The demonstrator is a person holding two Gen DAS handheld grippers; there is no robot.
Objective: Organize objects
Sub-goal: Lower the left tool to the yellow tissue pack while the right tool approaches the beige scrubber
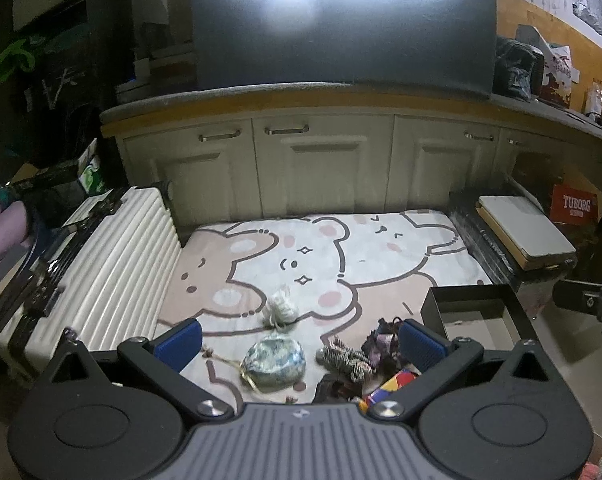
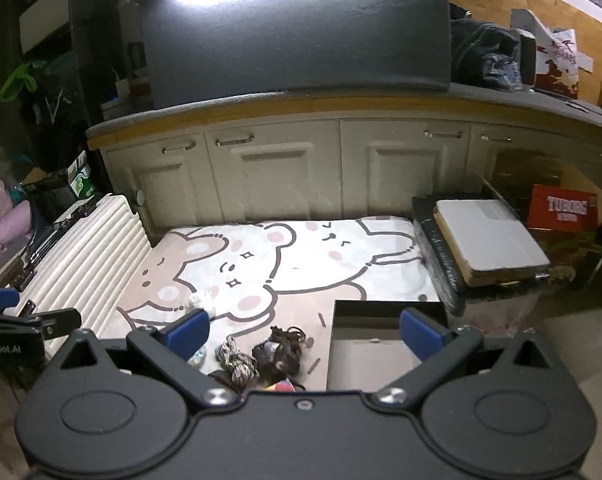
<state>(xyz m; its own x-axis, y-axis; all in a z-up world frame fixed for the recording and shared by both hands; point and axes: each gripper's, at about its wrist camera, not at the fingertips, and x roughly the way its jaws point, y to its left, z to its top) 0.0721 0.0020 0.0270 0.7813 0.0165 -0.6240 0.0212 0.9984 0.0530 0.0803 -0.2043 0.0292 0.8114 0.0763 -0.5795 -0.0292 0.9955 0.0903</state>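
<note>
Small items lie on a bear-print mat (image 1: 301, 248): a pale fluffy bundle (image 1: 280, 309), a blue-green drawstring pouch (image 1: 273, 360), a striped braided bundle (image 1: 343, 356), a dark purple bundle (image 1: 381, 344) and a colourful cube (image 1: 389, 388). An open black box (image 1: 477, 316) stands at the mat's right. My left gripper (image 1: 301, 340) is open and empty above the pouch. My right gripper (image 2: 305, 334) is open and empty above the striped bundle (image 2: 237, 360) and the dark bundle (image 2: 279, 350), beside the box (image 2: 373, 344).
A white ribbed suitcase (image 1: 101, 280) lies left of the mat. A black crate with a flat board (image 1: 521, 236) sits at the right, with a red Tuborg box (image 1: 575, 204) behind it. Cream cabinets (image 1: 321, 168) stand behind the mat.
</note>
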